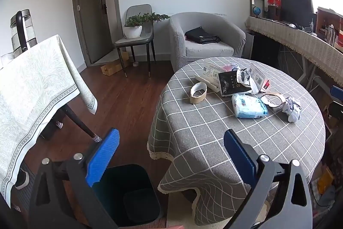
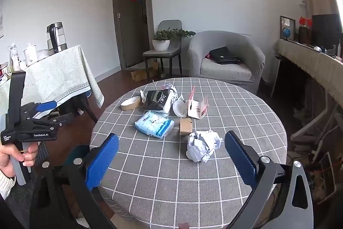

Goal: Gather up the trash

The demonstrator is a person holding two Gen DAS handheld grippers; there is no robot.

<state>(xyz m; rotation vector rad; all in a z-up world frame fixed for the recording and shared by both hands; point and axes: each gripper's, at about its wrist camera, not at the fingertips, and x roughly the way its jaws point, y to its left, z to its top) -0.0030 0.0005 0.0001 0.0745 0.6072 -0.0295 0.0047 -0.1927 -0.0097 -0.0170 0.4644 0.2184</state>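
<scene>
Trash lies on a round table with a grey checked cloth (image 2: 193,186): a crumpled white paper ball (image 2: 202,145), a small brown box (image 2: 185,126), a blue-white tissue pack (image 2: 154,123), a black packet (image 2: 157,100), a cardboard tape ring (image 2: 130,103), a white cup (image 2: 180,108) and a white carton (image 2: 198,108). My right gripper (image 2: 171,156) is open above the near side of the table, the paper ball just ahead between its fingers. My left gripper (image 1: 171,151) is open at the table's left edge, above a dark bin (image 1: 128,196) on the floor. Neither holds anything.
A second table with a pale patterned cloth (image 1: 32,89) and a kettle (image 1: 21,31) stands left. Behind the round table are a grey armchair (image 1: 205,40) and a chair with a potted plant (image 1: 133,29). A cloth-covered shelf (image 1: 300,40) runs along the right. A hand (image 2: 17,156) grips the left tool's handle.
</scene>
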